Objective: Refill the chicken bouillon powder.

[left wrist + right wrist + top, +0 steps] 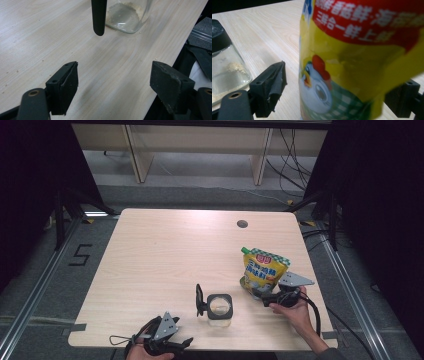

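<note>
- High view: your right gripper (263, 292) sits at the base of the seasoning pouch (264, 268), which stands upright on the surface (165, 250), just right of the glass jar (219, 308).
- Right gripper view: the jaws stand apart on either side of the seasoning pouch (352, 57), not yet closed on it; you cannot tell whether either pad touches the film.
- Handling, as a judgement: the pouch is a soft, glossy laminate, likely light and slippery, and it will buckle if squeezed mid-panel. Take hold low on the body, where the contents give it bulk, or along the stiffer sealed edge; keep the green spout at its top corner upward.
- Left gripper view: your left gripper (113, 82) hangs open above bare surface near the front edge, in front of the glass jar (127, 16), clamped on nothing.
- Containers: the jar is clear, rigid and breakable; a thin layer of pale granules lies on its bottom and clings in a line to the wall. Its black hinged lid (200, 300) stands swung open at the jar's left, leaving the mouth free.
- Scattered grains dot the surface around the jar.
</note>
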Demonstrator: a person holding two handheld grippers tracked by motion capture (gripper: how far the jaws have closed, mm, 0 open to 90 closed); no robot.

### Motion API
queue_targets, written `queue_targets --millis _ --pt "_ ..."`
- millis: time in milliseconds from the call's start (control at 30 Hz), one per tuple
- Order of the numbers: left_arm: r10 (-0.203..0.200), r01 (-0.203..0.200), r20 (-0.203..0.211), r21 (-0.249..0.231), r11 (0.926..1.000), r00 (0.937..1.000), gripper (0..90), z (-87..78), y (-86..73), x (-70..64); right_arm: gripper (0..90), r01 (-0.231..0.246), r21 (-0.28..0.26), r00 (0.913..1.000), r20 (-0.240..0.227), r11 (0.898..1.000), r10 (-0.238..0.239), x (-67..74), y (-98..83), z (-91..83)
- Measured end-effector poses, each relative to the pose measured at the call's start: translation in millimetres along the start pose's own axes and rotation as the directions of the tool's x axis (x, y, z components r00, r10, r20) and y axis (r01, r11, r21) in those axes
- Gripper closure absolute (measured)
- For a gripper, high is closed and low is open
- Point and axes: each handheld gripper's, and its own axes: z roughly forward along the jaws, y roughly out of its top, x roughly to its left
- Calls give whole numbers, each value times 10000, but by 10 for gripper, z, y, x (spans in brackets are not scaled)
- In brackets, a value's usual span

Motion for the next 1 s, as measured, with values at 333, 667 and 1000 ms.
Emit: queue_targets --millis 333,667,1000 --pt "-54 55 56 -29 10000 10000 225 15 1 -21 190 178 -161 9998 40 9997 -178 -34 -21 70" --pt "-40 40 65 20 10000 10000 226 30 3 -22 256 64 -125 9996 288 9999 -60 -13 -5 147" --pt "89 -89 56 112 9999 9999 226 48 7 -20 240 -85 -236 9997 230 9997 90 -39 12 192"
